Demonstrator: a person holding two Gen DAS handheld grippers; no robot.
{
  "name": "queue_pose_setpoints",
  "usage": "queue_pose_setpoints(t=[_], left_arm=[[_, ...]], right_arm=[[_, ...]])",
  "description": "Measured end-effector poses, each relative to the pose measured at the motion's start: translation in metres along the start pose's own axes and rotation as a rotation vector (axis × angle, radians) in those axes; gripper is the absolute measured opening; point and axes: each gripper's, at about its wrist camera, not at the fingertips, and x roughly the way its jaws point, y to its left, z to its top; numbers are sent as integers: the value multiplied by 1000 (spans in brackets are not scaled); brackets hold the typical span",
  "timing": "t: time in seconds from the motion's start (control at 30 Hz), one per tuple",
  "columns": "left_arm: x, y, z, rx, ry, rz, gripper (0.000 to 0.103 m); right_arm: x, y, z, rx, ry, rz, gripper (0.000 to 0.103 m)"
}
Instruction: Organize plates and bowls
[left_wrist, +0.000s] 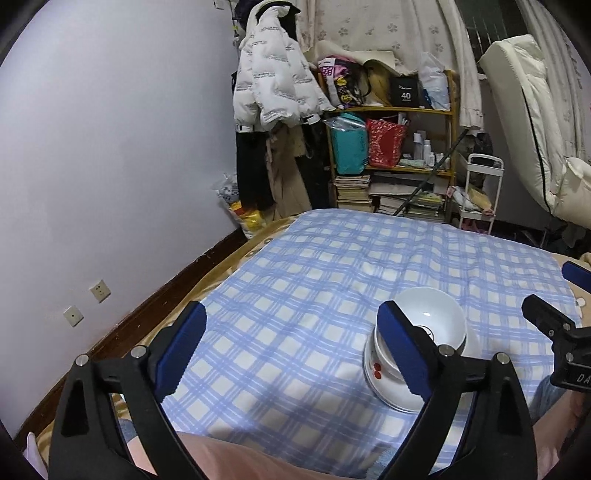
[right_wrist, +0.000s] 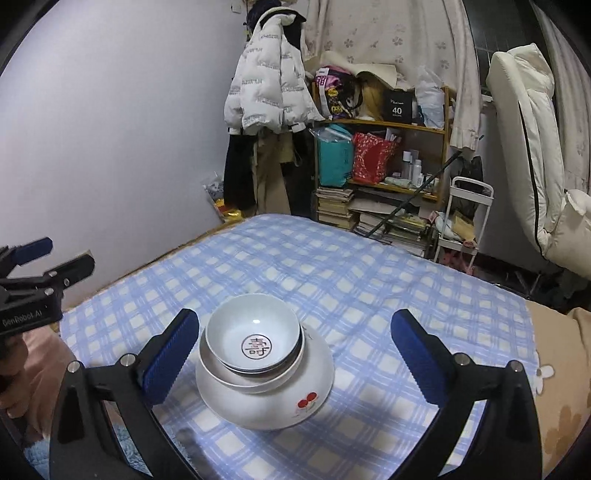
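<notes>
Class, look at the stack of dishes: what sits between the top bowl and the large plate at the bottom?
In the right wrist view, one more white dish lies nested between the top bowl and the cherry-marked plate.

Both grippers (left_wrist: 291, 347) (right_wrist: 295, 354): black frames, blue ribbed pads, silver screws, white lettering on side.

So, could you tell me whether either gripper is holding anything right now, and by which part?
Nothing is held. The left gripper and right gripper are both open and clear of the stacked bowls, which rest on the plate.
</notes>
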Motion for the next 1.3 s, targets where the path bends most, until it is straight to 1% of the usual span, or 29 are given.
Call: queue_pose_setpoints(t=[0.13,0.33,0.5,0.83,1.03,1.3], left_arm=[[5,1,0,-11,9,8,93],[10,-2,1,-9,4,16,93],[15,-6,1,8,17,10,93],[16,-17,1,49,7,3,93],[18,-21,2,57,7,-2,93],[17,-27,2,78,-4,-4,93]], right_arm=[[-2,-3,-1,9,-15,-15,103],[-8,-7,0,26,-73,-39,103],[-6,-8,0,30,-70,-43,103],[-3,-12,-1,46,-60,-50,103],[-3,-12,-2,42,-64,-77,103],[-1,-15,-2,52,-55,-90,103]])
